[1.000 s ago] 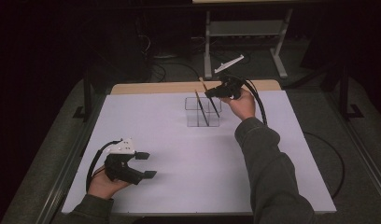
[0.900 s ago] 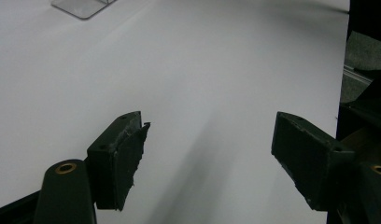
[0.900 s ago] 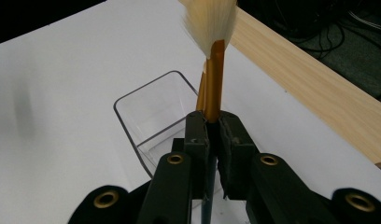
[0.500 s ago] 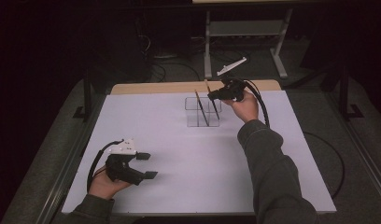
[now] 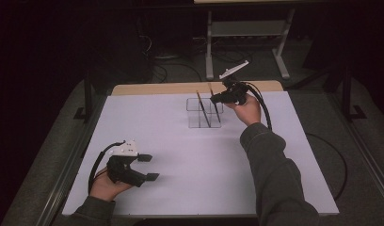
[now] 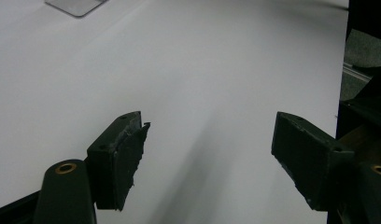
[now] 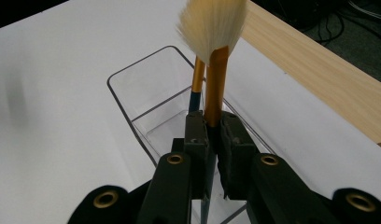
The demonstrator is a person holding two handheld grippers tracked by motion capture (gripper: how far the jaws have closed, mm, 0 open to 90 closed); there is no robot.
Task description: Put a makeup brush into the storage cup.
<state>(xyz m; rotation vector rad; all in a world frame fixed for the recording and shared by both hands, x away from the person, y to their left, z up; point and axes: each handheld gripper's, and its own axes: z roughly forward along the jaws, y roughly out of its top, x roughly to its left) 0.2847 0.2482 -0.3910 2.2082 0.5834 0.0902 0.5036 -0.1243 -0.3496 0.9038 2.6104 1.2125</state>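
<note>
A clear divided holder (image 5: 204, 117) stands at the far middle of the white table (image 5: 180, 155). My right gripper (image 5: 214, 99) reaches over it from the right and is shut on the handle of a makeup brush (image 5: 214, 107) that stands in the holder. In the right gripper view the jaws (image 7: 214, 122) pinch that brush (image 7: 216, 79) below its gold ferrule, pale bristles on top. A second brush (image 7: 197, 80) stands just behind it in the holder (image 7: 142, 88), and leans there (image 5: 203, 109). My left gripper (image 5: 149, 167) rests open near the front left, and nothing is between its jaws (image 6: 209, 140).
A strip of bare wood (image 5: 180, 88) runs along the table's far edge. Beyond it stand a metal stand (image 5: 246, 28) and cables on the dark floor. A cable (image 5: 263, 106) trails from my right gripper. One corner of the holder (image 6: 76, 5) lies far ahead of the left jaws.
The right hand has shifted a little to the right and down with the brush in its jaws. The left hand has stayed put.
</note>
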